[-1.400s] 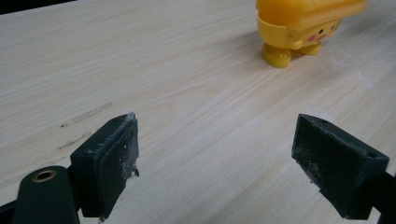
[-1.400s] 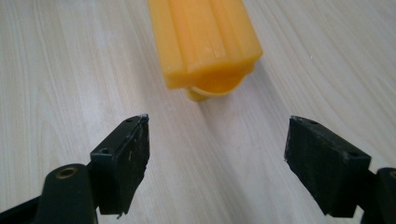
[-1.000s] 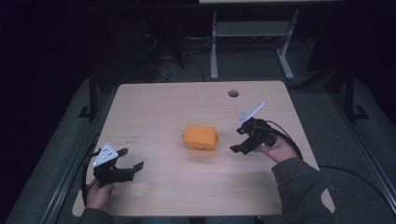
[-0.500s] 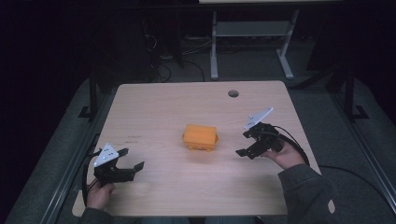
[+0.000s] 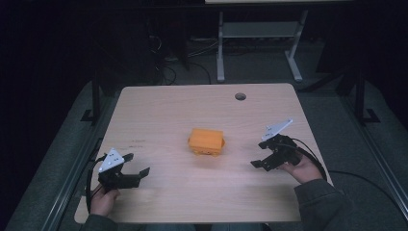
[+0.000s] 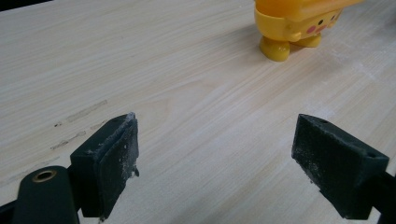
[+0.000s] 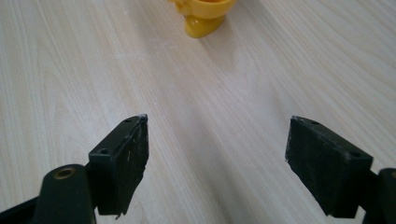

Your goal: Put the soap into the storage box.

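I hold one tool in each hand, and both are low over the wooden table (image 5: pixel 159 110). My left gripper (image 5: pixel 137 166) is near the left front corner. Its jaws are spread wide with nothing between them. My right gripper (image 5: pixel 259 162) is on the right side, and its jaws are spread wide and bare too.

The yellow toy box (image 5: pixel 207 141) sits in the middle of the table, between my two tools and a bit farther away than both. It does not touch either one. In the left gripper view I see its round little foot and a pink cheek spot (image 6: pixel 289 25), far off to the right. In the right gripper view one yellow foot (image 7: pixel 201 16) sits at the far edge, a little left of the middle.

I think the step now is to reach for the toy. To do it well, I would bring my right gripper in slowly, since it is closer. I would turn it until the toy sits right in the middle between the jaws. I would keep the jaws wide until they are on both sides of the body, not the small feet. Then I would squeeze softly, so the toy does not slide or tip over.
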Tool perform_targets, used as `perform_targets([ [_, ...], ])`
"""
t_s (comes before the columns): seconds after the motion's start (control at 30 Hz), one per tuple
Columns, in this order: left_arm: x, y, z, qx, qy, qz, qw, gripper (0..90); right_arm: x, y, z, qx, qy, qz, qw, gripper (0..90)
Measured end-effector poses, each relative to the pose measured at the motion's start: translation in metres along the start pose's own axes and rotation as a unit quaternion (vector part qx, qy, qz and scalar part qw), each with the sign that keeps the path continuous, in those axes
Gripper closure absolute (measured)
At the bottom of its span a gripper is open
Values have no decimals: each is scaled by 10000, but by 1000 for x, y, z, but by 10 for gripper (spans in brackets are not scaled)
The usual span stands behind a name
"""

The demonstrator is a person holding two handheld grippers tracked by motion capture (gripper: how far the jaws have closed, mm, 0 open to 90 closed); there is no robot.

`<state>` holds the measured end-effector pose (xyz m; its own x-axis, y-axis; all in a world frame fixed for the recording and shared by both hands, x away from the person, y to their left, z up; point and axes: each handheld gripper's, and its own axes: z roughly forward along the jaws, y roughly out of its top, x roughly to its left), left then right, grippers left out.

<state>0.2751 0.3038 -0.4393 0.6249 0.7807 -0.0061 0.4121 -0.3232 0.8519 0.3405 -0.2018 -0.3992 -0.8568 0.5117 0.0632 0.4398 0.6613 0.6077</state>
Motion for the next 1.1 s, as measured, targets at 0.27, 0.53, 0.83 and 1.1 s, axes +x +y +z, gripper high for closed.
perform_targets([
  [0.27,-1,0,1,3,-5,12,10000,141,3,-19,1,-7,-27,118,9999,210],
  [0.53,-1,0,2,18,-4,25,10000,141,8,-34,-2,-68,-81,133,9999,210],
  [0.83,-2,-1,3,17,-8,32,10000,141,12,-51,-3,-116,-113,220,9996,210],
  [1.1,-2,-1,3,40,-11,44,10000,141,16,-68,-2,-189,-151,284,9993,209],
])
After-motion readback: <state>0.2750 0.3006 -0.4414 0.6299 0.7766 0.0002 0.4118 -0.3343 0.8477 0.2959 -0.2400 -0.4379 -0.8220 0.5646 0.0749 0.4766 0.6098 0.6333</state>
